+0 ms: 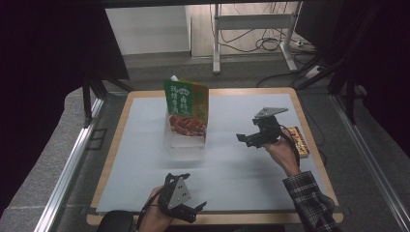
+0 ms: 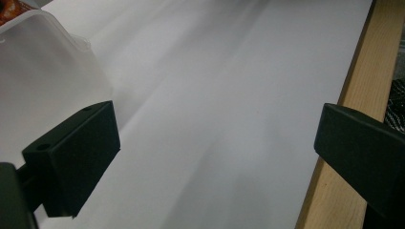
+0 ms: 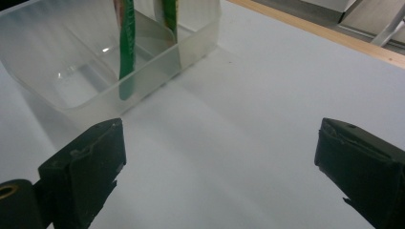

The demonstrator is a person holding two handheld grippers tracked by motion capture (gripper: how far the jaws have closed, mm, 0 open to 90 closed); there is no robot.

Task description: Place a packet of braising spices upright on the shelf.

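Clear plastic bin (image 3: 119,62) was cut off at the top-left edge in the right gripper view, w/ two green pouches (image 3: 126,43) standing upright in it, their prints unreadable there. Right gripper (image 3: 219,171) had fingers (image 3: 86,167) spread wide, empty, bin just ahead & left of them on the white sheet. Left gripper (image 2: 215,157) fingers (image 2: 71,157) also wide, empty, above the sheet by the desk (image 2: 353,90) wood edge, bin's frosted corner beyond its left finger.

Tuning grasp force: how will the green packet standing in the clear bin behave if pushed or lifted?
The green packet stands tall, leaning in the clear bin, so it probably tips easily. It looks thin edge-on, so it is likely light and floppy. Its glossy print suggests it may be slippery.
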